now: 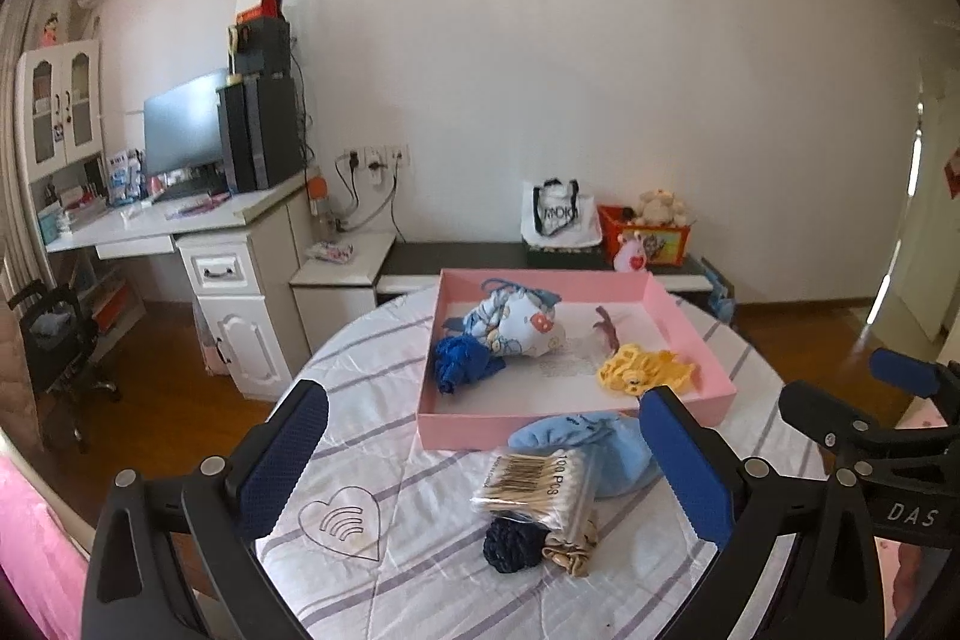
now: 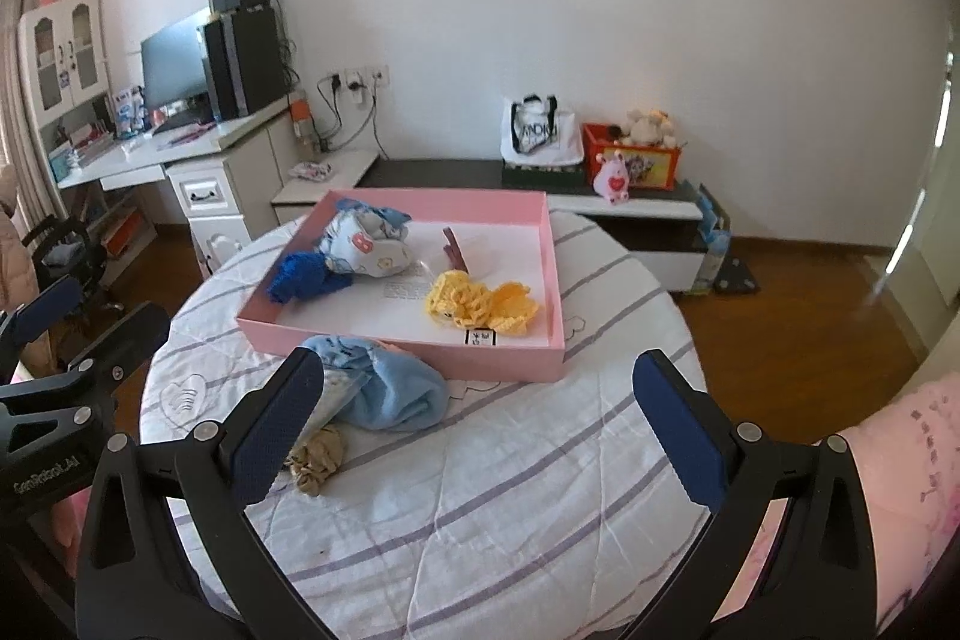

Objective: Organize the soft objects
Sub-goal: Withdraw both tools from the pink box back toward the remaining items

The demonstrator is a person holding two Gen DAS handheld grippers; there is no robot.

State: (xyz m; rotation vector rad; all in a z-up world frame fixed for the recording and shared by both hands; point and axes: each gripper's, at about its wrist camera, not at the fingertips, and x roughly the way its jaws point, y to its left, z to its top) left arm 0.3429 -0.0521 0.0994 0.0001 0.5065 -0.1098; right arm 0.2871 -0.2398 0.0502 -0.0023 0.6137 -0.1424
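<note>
1. Left wrist view: round table (image 1: 420,568) covered in a white quilted cloth with lilac stripes and a stitched heart motif.
2. Shallow rectangular pink cardboard tray (image 1: 576,427) at the table's far edge. Inside it: a white printed fabric pouch with a blue drawstring (image 1: 522,325) at the far left corner; a royal blue knitted bundle (image 1: 462,361) touching the pouch on its near side; a yellow crocheted piece (image 1: 642,370) toward the near right corner; a small brown clip-like item (image 1: 606,325) behind the yellow piece.
3. Pale blue fleece item (image 1: 588,439), lying on the cloth against the tray's near wall.
4. Clear packet of cotton swabs (image 1: 534,481), resting partly on the fleece item.
5. Dark navy scrunchie (image 1: 513,544) and beige satin scrunchie (image 1: 570,550), side by side and touching, near the table's near edge, just below the swab packet.
6. Left gripper (image 1: 480,460): jaws spread wide, nothing between the blue pads, hanging above the near-edge group.
7. Right gripper (image 2: 480,424): jaws at full spread, holding nothing, over bare cloth at the near right edge; its left finger hides part of the swab packet.
8. Right wrist view: a pink patterned sleeve (image 2: 900,460) at the right border.
</note>
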